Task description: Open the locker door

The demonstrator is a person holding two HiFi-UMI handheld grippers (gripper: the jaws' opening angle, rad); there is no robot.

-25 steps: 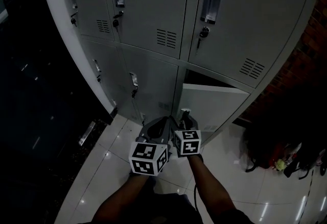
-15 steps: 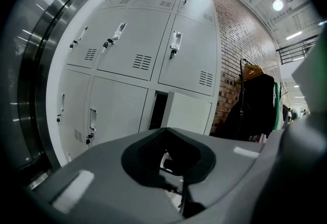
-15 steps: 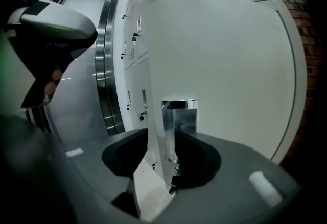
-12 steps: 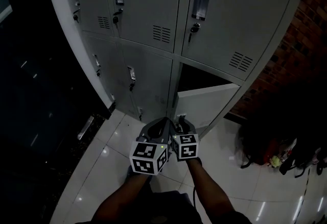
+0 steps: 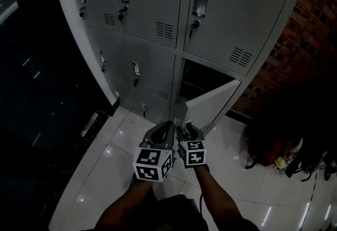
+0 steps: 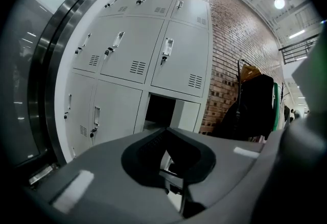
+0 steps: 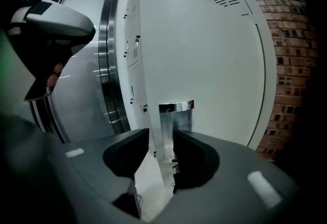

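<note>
I'm looking at a tall bank of grey metal lockers (image 5: pixel 152 9) that fills the top of my head view. A red brick wall (image 5: pixel 297 51) adjoins it on the right and a dark glass wall with steel frames (image 5: pixel 31 82) on the left. Below them lies a glossy white tiled floor (image 5: pixel 118 143).

The grey locker door (image 5: pixel 210 102) in the lower row, rightmost column, stands partly open. It swings out toward me, and the dark compartment (image 5: pixel 197 78) shows behind it. The neighbouring doors are closed, and keys hang at the locks of the upper ones.

In the left gripper view a dark coat on a stand (image 6: pixel 255 103) hangs by the brick wall. A heap of dark bags (image 5: pixel 271 146) lies on the floor to the right of the open door, apart from it.

My right gripper (image 5: pixel 186 131) is at the door's free edge. In its own view the jaws are drawn in to a narrow gap, with the door's edge and the chrome handle plate (image 7: pixel 176 121) between them, and I read that as a grip on the plate.

My left gripper (image 5: pixel 164 129) hangs just beside the right one, off the door. Its jaws meet at the tips and hold nothing.
</note>
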